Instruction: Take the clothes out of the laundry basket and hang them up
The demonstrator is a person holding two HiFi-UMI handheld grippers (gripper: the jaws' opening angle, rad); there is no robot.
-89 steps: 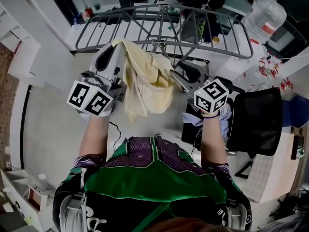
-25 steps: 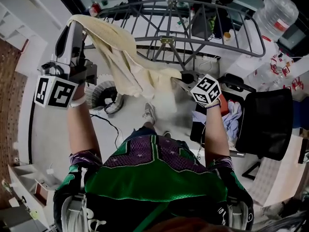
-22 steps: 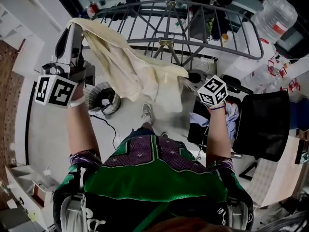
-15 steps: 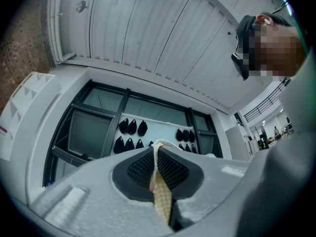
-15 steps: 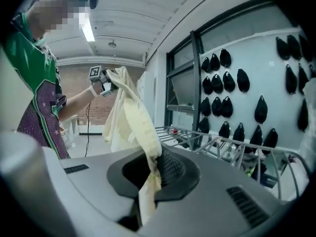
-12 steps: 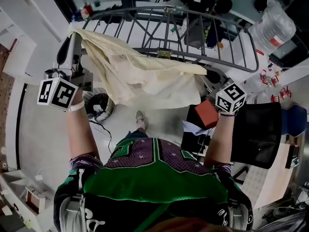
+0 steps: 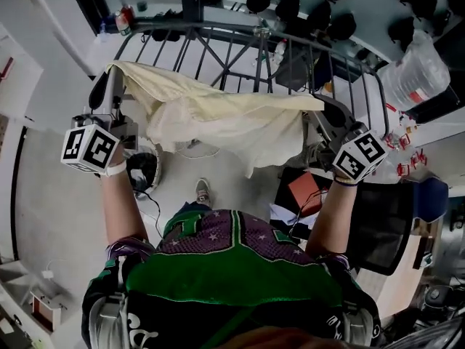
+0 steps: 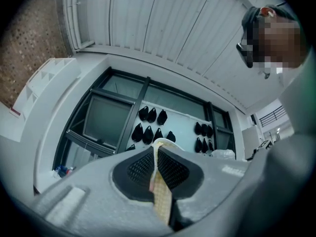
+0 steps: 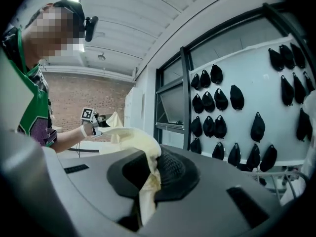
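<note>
Pale floor — black caps hang on a white wall; brick wall beyond.

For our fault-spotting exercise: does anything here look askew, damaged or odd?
No damage shows. The yellow cloth, pinched by the left gripper and right gripper, spans unevenly by the drying rack: its middle sags in folds, with one flap hanging lower toward the right.

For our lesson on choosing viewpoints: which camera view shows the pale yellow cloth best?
The head view: the whole cloth shows, stretched between the left tool and right tool near the drying rack. The left gripper view shows only a pinched strip; the right gripper view a bunched edge.
</note>
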